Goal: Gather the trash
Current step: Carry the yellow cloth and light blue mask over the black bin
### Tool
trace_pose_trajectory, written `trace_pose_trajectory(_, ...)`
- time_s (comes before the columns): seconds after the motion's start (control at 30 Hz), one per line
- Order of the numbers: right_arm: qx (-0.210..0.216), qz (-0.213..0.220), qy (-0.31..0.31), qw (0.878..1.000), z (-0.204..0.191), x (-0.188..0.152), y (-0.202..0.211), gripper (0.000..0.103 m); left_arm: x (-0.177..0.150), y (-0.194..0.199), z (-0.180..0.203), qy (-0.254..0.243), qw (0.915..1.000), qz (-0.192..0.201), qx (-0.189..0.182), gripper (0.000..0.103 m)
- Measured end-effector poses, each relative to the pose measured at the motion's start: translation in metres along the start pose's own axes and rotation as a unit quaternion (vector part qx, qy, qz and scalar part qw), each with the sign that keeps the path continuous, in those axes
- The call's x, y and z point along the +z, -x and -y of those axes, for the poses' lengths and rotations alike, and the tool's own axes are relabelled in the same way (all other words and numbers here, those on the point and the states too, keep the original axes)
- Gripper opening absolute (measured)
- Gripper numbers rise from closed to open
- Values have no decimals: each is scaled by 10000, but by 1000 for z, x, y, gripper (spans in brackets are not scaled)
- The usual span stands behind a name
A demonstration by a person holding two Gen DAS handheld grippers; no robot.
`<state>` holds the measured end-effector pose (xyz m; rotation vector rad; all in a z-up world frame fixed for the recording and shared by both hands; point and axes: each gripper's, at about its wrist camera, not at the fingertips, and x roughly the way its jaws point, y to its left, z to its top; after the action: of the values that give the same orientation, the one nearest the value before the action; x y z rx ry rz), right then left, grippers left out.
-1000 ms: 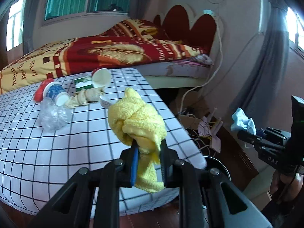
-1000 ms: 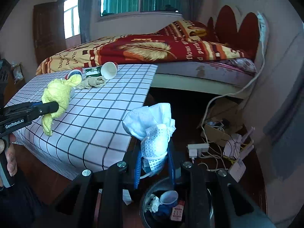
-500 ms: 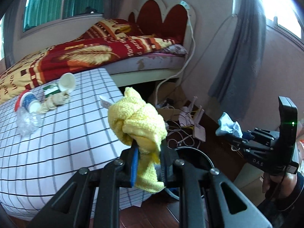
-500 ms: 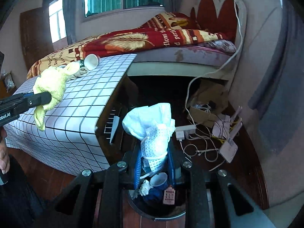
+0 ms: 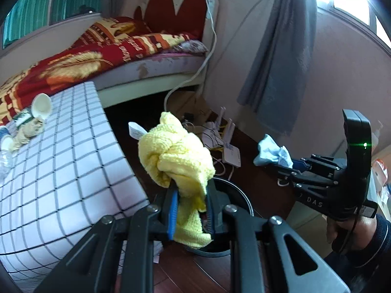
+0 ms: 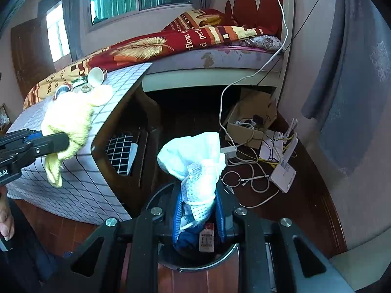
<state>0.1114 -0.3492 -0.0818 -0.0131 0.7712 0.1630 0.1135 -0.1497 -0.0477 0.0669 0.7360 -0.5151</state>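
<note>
Presently, in the left wrist view, your left gripper (image 5: 190, 206) had its jaws clamped on the yellow cloth (image 5: 177, 163), held above the near rim of the black bin (image 5: 240, 196) on the floor. Cups (image 5: 42, 103) and wrappers remained on the checked counter (image 5: 63, 171).

In the right wrist view, your right gripper (image 6: 198, 216) had its jaws closed on the white tissue wad (image 6: 195, 158), directly over the bin, where earlier trash already lay. You were at the disposal step. Your next move likely required centring each load over the bin opening, then parting the jaws.
</note>
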Motion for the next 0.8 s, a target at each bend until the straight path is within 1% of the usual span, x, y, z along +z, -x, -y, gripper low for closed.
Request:
trace_pose_trajectory(0.3,-54,-207,52,9998,10,-20,-7,25,-15,-30,19,-95,9989,-395,-217,21)
trace_pose_trajectory(0.57,-67,-487,63,9988,18,-40,-20,25,-39,-61,24,-43,9953,-902,-340,21)
trace_pose_trajectory(0.7,-8,-688,117,9976,19,-49,-36,25,-51,-76,24,36,9928,-1121,-428,21)
trace_pose_trajectory(0.8,80,-899,162,9958,19,-55,-56,25,-58,-92,24,93,9901,-1301,-528,21)
